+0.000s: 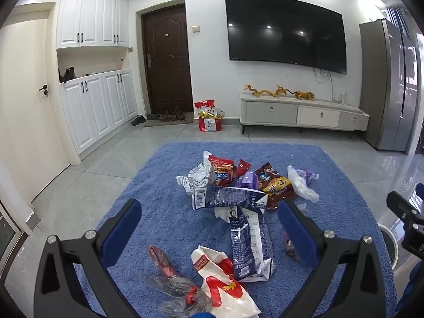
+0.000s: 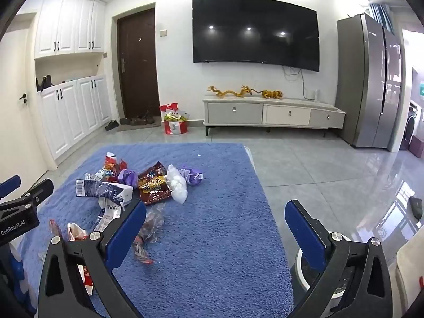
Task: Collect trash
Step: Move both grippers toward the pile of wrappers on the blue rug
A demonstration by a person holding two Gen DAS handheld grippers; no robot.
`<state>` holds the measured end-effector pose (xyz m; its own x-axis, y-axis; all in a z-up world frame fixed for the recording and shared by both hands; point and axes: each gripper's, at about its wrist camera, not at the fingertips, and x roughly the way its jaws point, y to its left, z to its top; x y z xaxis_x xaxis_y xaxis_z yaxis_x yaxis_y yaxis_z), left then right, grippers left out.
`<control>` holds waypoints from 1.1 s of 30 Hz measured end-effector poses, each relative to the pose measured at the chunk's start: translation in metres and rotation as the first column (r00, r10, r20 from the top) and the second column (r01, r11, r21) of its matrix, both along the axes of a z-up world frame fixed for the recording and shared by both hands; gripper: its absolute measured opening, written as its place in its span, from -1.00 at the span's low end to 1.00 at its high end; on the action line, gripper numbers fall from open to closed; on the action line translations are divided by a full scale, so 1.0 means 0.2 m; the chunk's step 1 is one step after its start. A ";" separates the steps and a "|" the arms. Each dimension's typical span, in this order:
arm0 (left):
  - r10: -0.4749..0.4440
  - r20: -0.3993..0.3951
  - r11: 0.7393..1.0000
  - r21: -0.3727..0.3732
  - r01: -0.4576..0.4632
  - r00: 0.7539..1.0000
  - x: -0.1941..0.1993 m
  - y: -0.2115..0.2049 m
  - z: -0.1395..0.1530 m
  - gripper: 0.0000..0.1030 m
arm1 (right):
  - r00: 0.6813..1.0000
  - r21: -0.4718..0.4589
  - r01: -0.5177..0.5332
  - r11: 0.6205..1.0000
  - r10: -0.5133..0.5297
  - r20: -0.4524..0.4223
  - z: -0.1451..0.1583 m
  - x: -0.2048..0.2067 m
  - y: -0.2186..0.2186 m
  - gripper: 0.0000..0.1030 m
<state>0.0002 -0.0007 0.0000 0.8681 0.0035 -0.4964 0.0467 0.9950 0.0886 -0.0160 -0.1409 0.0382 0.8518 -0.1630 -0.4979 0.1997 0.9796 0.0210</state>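
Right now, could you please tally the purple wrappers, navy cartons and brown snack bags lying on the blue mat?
Purple wrappers: 2
Navy cartons: 2
Brown snack bags: 1
Total: 5

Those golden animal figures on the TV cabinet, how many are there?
3, in a row on the TV cabinet: one dragon at the left, a second dragon mid-row, and a stockier figure at the right. None seem hidden.

Wrapper pile [image 2: 132, 185] heaped on left part of blue rug [image 2: 217, 238]; rug right of pile left bare. White round bin [image 2: 300, 270] placed just off rug's right edge.
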 end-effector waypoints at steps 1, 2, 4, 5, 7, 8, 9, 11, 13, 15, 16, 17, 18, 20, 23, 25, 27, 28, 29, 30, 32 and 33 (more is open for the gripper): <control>-0.005 0.023 0.999 -0.047 0.006 1.000 0.00 0.01 0.00 1.00 | 1.000 0.001 0.001 1.000 -0.001 0.000 0.00 0.01 -0.01 0.99; -0.010 0.019 0.999 -0.046 0.011 1.000 0.00 0.01 0.00 1.00 | 1.000 0.003 0.002 1.000 -0.002 0.000 0.01 0.02 -0.02 0.99; -0.016 0.009 0.999 -0.040 0.016 1.000 0.00 0.01 0.00 1.00 | 1.000 -0.004 0.010 1.000 -0.010 0.015 0.03 -0.01 -0.02 0.99; -0.020 0.005 0.999 -0.039 0.020 1.000 0.00 0.01 0.00 1.00 | 1.000 -0.007 0.012 1.000 -0.012 0.021 0.03 -0.03 -0.02 0.99; -0.027 -0.003 0.999 -0.043 0.027 1.000 0.03 0.04 0.03 1.00 | 0.999 -0.007 0.023 1.000 -0.023 0.035 0.05 -0.06 -0.03 0.99; -0.031 -0.006 0.999 -0.044 0.031 0.999 0.03 0.05 0.04 1.00 | 0.999 -0.005 0.026 1.000 -0.026 0.039 0.05 -0.06 -0.03 0.99; -0.034 -0.008 0.998 -0.044 0.034 0.999 0.03 0.05 0.05 1.00 | 0.999 -0.005 0.031 1.000 -0.030 0.042 0.05 -0.06 -0.03 0.99; -0.029 -0.002 0.998 -0.048 0.029 1.000 0.02 0.05 0.07 1.00 | 0.998 -0.008 0.040 0.999 -0.040 0.046 0.05 -0.06 -0.03 0.99; -0.020 0.003 0.999 -0.048 0.020 1.000 0.01 0.05 0.03 1.00 | 0.998 -0.011 0.045 0.999 -0.045 0.049 0.07 -0.06 -0.04 0.99; -0.021 0.008 0.999 -0.044 0.022 1.000 0.00 0.05 0.04 1.00 | 0.997 -0.018 0.052 0.998 -0.051 0.056 0.07 -0.07 -0.04 0.99; -0.021 0.011 0.999 -0.042 0.021 1.000 -0.01 0.05 0.04 1.00 | 0.996 -0.020 0.058 0.998 -0.056 0.063 0.06 -0.09 -0.04 0.99; -0.019 0.010 0.999 -0.043 0.019 1.000 0.00 0.06 0.05 1.00 | 0.996 -0.022 0.060 0.998 -0.059 0.064 0.06 -0.09 -0.04 0.99; -0.018 0.011 0.999 -0.043 0.018 1.000 -0.01 0.06 0.05 1.00 | 0.996 -0.023 0.064 0.998 -0.062 0.064 0.06 -0.09 -0.03 0.99; -0.017 0.015 0.999 -0.045 0.017 1.000 -0.01 0.06 0.06 1.00 | 0.995 -0.028 0.070 0.997 -0.068 0.066 0.06 -0.09 -0.03 0.99; -0.017 0.022 0.999 -0.037 0.017 1.000 -0.02 0.05 0.06 1.00 | 0.995 -0.024 0.072 0.997 -0.070 0.069 0.06 -0.09 -0.04 0.99; -0.019 0.029 0.999 -0.032 0.019 0.999 -0.03 0.05 0.08 1.00 | 0.995 -0.015 0.069 0.998 -0.067 0.073 0.05 -0.10 -0.04 0.99; -0.023 0.031 0.999 -0.032 0.024 0.999 -0.04 0.04 0.08 1.00 | 0.995 -0.015 0.069 0.998 -0.068 0.076 0.05 -0.10 -0.04 0.99; -0.026 0.033 0.999 -0.032 0.027 0.999 -0.04 0.04 0.09 1.00 | 0.995 -0.016 0.067 0.998 -0.066 0.077 0.05 -0.10 -0.04 0.99; -0.030 0.032 0.999 -0.032 0.031 0.999 -0.04 0.03 0.09 1.00 | 0.995 -0.015 0.065 0.998 -0.064 0.078 0.05 -0.11 -0.04 0.99; -0.033 0.031 0.999 -0.033 0.034 0.999 -0.04 0.03 0.09 1.00 | 0.995 -0.015 0.064 0.998 -0.063 0.081 0.05 -0.11 -0.03 0.99; -0.040 0.030 0.999 -0.035 0.041 0.999 -0.04 0.03 0.09 1.00 | 0.994 -0.013 0.061 0.998 -0.059 0.088 0.05 -0.11 -0.03 0.99; -0.041 0.031 0.998 -0.035 0.042 0.999 -0.05 0.02 0.09 1.00 | 0.994 -0.012 0.059 0.998 -0.058 0.092 0.05 -0.12 -0.03 0.99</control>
